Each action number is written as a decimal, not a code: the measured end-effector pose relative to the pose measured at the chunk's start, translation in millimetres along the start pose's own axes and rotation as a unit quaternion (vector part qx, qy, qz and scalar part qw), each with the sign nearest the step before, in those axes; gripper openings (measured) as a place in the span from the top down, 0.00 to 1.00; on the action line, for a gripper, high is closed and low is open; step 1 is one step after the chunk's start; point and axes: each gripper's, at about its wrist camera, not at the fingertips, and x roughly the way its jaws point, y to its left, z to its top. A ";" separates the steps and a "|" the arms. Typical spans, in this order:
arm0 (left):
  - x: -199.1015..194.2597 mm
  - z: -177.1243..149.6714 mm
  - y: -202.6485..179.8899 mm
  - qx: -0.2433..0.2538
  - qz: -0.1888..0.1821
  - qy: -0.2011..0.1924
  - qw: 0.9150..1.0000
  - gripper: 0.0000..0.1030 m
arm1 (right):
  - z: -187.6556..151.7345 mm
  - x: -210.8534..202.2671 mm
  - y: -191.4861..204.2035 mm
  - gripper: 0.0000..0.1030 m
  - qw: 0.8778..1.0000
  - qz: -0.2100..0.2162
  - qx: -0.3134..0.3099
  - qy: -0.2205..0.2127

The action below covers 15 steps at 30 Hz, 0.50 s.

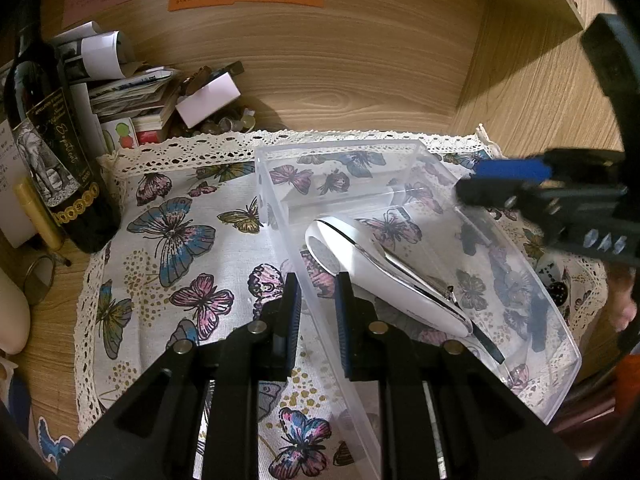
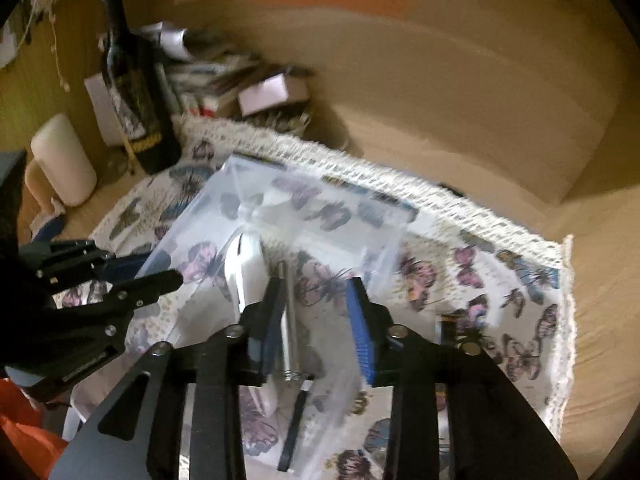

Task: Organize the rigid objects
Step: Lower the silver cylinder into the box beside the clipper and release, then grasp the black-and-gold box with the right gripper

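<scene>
— Left wrist view, item one: what do my left tongs [image 1: 318, 294] hold?

— The near wall of the clear plastic bin [image 1: 532, 292]. It runs between my narrowly parted fingers; whether the pads press it, I cannot tell. I judge they steady the bin for loading.

— Contents?

— One white handheld device [image 1: 384, 276] with a chrome strip, lying diagonally inside. A thin black stick [image 1: 486, 346] lies at its five o'clock end.

— Right tongs [image 2: 316, 320]?

— Parted wide, holding nothing, above the bin. That view is blurred.

— Surroundings?

— Butterfly cloth [image 1: 180, 272] under the bin; dark bottle [image 1: 52, 152] at nine o'clock.
</scene>
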 end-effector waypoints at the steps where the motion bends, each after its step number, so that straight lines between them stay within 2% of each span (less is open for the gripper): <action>1: 0.0 0.1 0.1 0.000 0.000 0.001 1.000 0.85 | -0.1 -6.0 -3.9 0.64 1.000 -0.007 0.004 -0.009; 3: 0.1 -0.1 0.7 0.000 -0.001 0.002 1.000 0.85 | -0.4 -16.2 -12.5 0.58 0.999 -0.020 0.013 -0.026; 8: 0.3 0.3 0.5 0.001 0.001 0.004 1.000 0.85 | -5.2 -32.6 -46.7 0.55 0.996 -0.056 0.047 -0.045; 12: 1.1 0.8 0.5 0.002 0.001 0.006 1.000 0.85 | -16.0 -26.5 -72.0 0.53 0.994 -0.074 0.074 -0.029; 15: 1.5 1.3 0.4 0.002 0.002 0.008 1.000 0.85 | -28.2 -4.8 -89.3 0.53 0.993 -0.083 0.088 0.005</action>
